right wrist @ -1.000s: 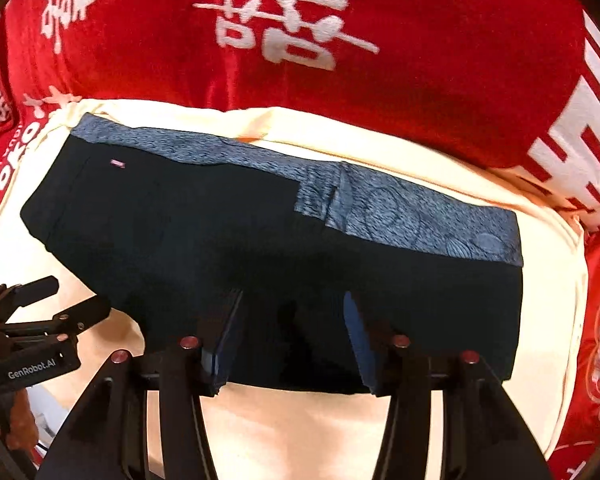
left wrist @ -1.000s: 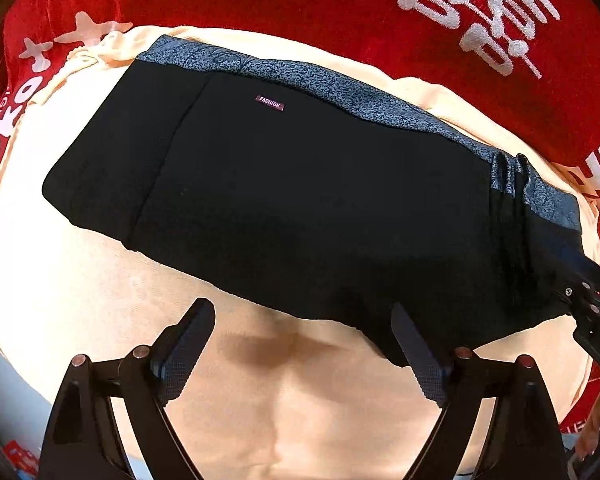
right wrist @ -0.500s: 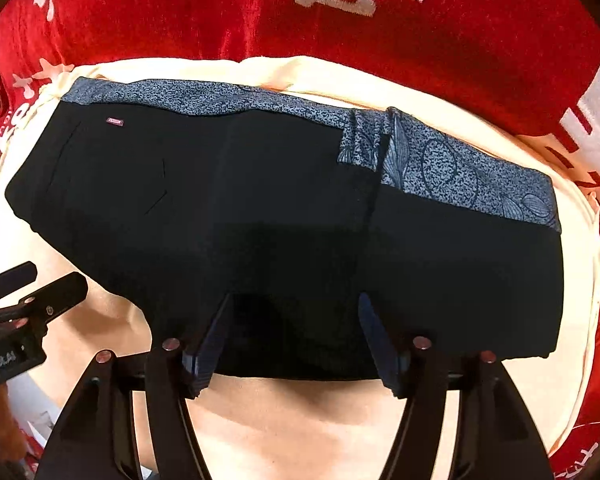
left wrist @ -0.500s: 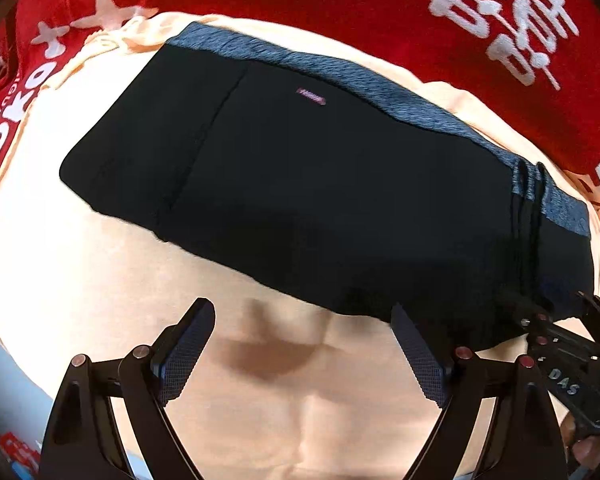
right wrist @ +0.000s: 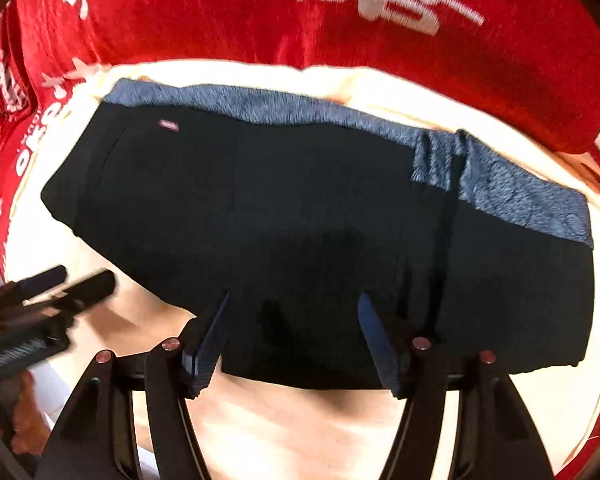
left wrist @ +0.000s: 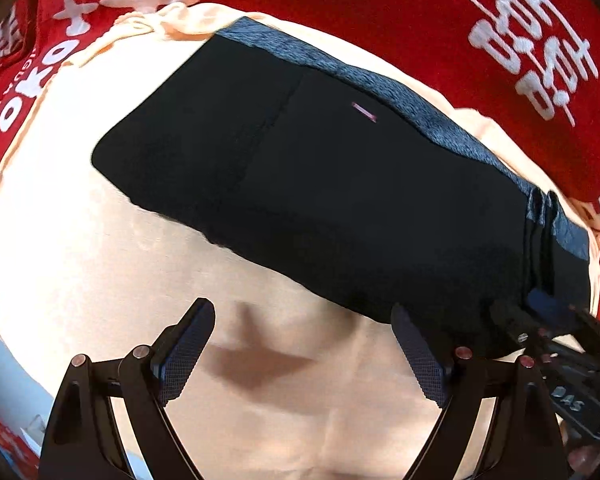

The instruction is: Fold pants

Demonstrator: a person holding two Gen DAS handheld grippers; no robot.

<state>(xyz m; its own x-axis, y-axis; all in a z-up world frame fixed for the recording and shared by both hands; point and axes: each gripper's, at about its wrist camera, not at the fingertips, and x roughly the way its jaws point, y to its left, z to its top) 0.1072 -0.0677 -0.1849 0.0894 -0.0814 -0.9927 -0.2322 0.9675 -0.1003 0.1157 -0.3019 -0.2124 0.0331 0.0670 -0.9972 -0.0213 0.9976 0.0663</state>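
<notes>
Grippers poised over half-folded pants

Left wrist view: left gripper spread wide over cream cloth, black pants centre frame. Right wrist view: right gripper parted, unclamped, at the lower hem; best pinch both layers squarely

The black pants, folded into a long flat band with a grey-blue patterned strip along the far edge and a small pink label near it, lie spread on a cream cloth, with a vertical crease near their right end.
</notes>
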